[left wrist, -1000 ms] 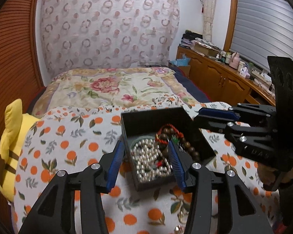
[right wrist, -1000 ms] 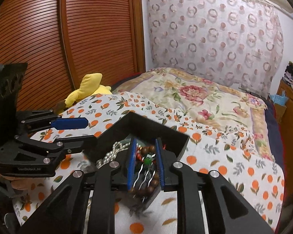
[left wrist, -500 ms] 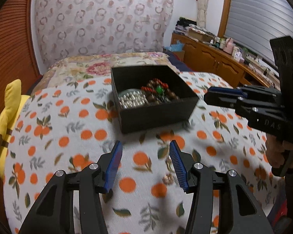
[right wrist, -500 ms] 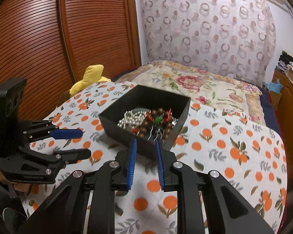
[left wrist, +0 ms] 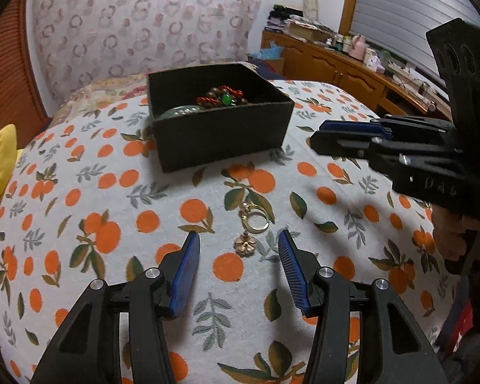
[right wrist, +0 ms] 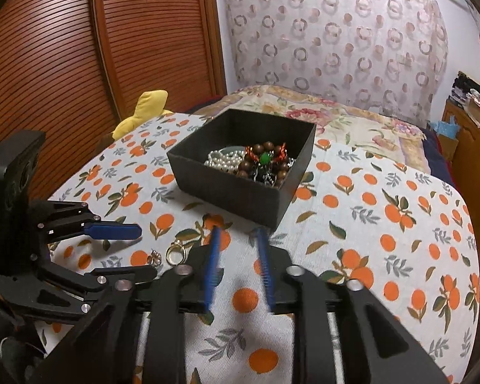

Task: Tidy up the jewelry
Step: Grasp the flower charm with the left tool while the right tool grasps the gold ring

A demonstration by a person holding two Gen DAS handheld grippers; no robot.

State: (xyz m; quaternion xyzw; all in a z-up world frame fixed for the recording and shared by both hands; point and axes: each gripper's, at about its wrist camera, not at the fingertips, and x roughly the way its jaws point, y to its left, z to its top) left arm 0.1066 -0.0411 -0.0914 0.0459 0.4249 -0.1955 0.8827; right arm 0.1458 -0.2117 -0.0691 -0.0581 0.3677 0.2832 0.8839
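Observation:
A black box stands on the orange-print cloth and holds a wooden bead bracelet with a green bead, and pearls. The box also shows in the right wrist view. A gold keyring with a flower charm lies on the cloth just ahead of my open, empty left gripper. It shows in the right wrist view too. My right gripper is open and empty, just short of the box's near wall. It appears at right in the left wrist view.
A yellow plush toy lies at the cloth's left edge. A floral bedspread and a patterned curtain lie behind the box. A wooden sideboard with clutter runs along the right. A ribbed wooden wardrobe stands on the left.
Both grippers have pulled back from over the box and dropped low over the cloth. The right gripper's jaws have widened. The gold keyring has come into view ahead of the left gripper.

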